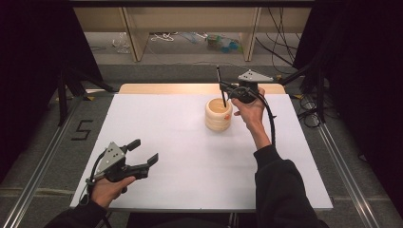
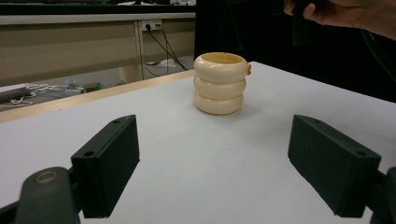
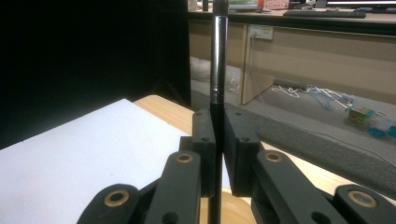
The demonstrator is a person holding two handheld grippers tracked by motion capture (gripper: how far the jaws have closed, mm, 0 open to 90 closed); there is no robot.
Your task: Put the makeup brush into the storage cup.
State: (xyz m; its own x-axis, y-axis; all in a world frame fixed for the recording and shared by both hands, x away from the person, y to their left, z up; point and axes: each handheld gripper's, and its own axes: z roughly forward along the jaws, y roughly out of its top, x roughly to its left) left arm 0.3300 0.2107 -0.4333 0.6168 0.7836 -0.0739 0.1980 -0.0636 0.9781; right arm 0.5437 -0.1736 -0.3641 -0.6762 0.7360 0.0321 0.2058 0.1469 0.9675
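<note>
A cream ribbed holder (image 1: 218, 114) of three stacked rings stands on the white table (image 1: 180, 156), right of centre toward the back. My right gripper (image 1: 223, 86) hangs just above its far rim, shut on a thin black pen (image 1: 221, 88) held upright, the lower end dipping into the holder's mouth. In the right gripper view the pen (image 3: 217, 70) rises between the closed jaws with the holder's rim (image 3: 231, 207) below. My left gripper (image 1: 144, 152) rests low at the front left, open and empty; its view faces the holder (image 2: 220, 83).
A wooden strip (image 1: 142, 89) borders the table's far edge. Beyond it are wooden bench legs (image 1: 135, 38), cables and small items on the floor. Metal rails (image 1: 342, 175) run along both sides. Dark curtains flank the scene.
</note>
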